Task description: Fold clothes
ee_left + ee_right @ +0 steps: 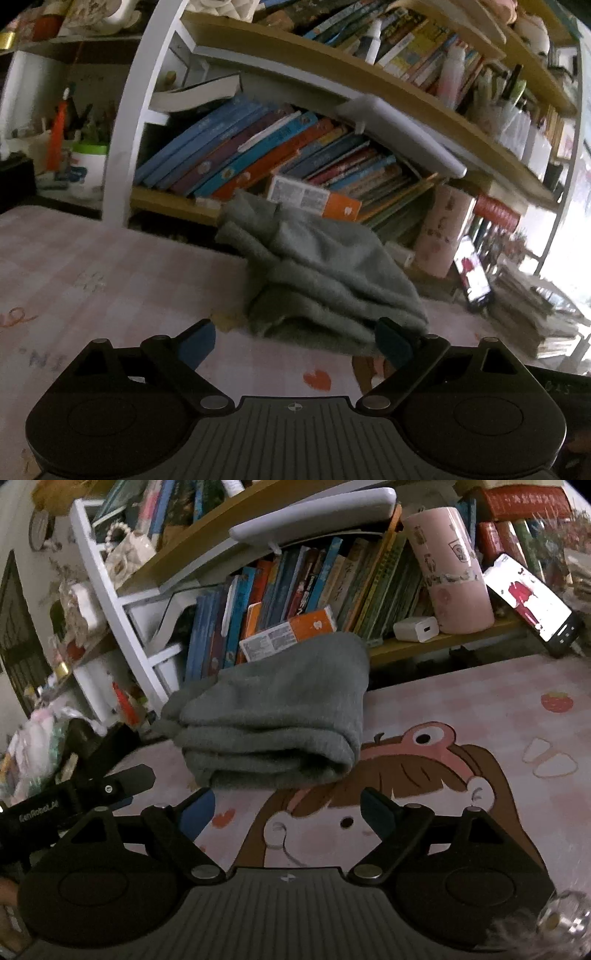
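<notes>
A grey garment [325, 280] lies folded into a thick bundle on the pink cartoon-printed table mat [110, 266], near the table's back edge in front of the bookshelf. My left gripper [295, 343] is open just short of it; its right blue pad overlaps the bundle's near right corner without pinching it. In the right wrist view the same garment [273, 720] lies just beyond my right gripper [288, 810], which is open with only the mat [480, 709] between its fingers. The left gripper's black body [92, 786] shows at the left edge there.
A bookshelf [280, 155] packed with leaning books runs behind the table. On its low shelf stand an orange box [291, 631], a white charger [415, 629], a pink cylinder [447, 572] and a lit phone [532, 598]. A stack of books [535, 314] lies at the right.
</notes>
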Demonstrator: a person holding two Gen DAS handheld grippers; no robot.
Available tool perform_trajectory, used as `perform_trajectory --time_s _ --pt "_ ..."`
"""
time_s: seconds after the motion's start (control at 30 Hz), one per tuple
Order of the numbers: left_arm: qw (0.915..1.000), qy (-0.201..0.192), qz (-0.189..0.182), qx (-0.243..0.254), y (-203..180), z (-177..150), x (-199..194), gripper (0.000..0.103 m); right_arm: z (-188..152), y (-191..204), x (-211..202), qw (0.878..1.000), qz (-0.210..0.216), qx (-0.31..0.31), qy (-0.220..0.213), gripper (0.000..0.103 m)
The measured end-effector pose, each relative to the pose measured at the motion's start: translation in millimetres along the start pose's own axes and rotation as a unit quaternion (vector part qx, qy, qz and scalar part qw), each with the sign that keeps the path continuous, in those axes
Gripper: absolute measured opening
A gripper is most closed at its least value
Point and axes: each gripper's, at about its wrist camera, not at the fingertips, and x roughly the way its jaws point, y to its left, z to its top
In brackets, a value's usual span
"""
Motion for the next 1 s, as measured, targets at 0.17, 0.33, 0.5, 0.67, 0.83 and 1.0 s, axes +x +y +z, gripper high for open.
perform_trajectory --time_s 0.17,0.33,0.5,0.67,0.83,1.0 --pt "0.9985 -0.01 0.039 0.036 -10 -10 -15 0.099 -9 13 -16 0.999 -0.032 -0.037 -0.008 0.088" --pt "0.9964 -0.014 0.053 0.064 -18 -19 -27 0.1 -16 25 -27 0.995 -0.059 -0.074 -0.022 0.09" --pt "0.9953 -0.011 0.064 0.071 -22 -24 -33 0.101 -21 34 -35 0.991 -0.077 -0.106 -0.035 0.093" --pt "0.9931 -0.016 0.086 0.078 -25 -29 -41 0.101 -28 42 -44 0.986 -0.099 -0.122 -0.045 0.099" --pt "0.9897 -0.036 0.095 0.1 -31 -32 -44 0.103 -32 53 -47 0.981 -0.107 -0.153 -0.052 0.103" --pt "0.9894 -0.028 0.105 0.096 -30 -30 -41 0.103 -32 55 -43 0.98 -0.109 -0.161 -0.044 0.103"
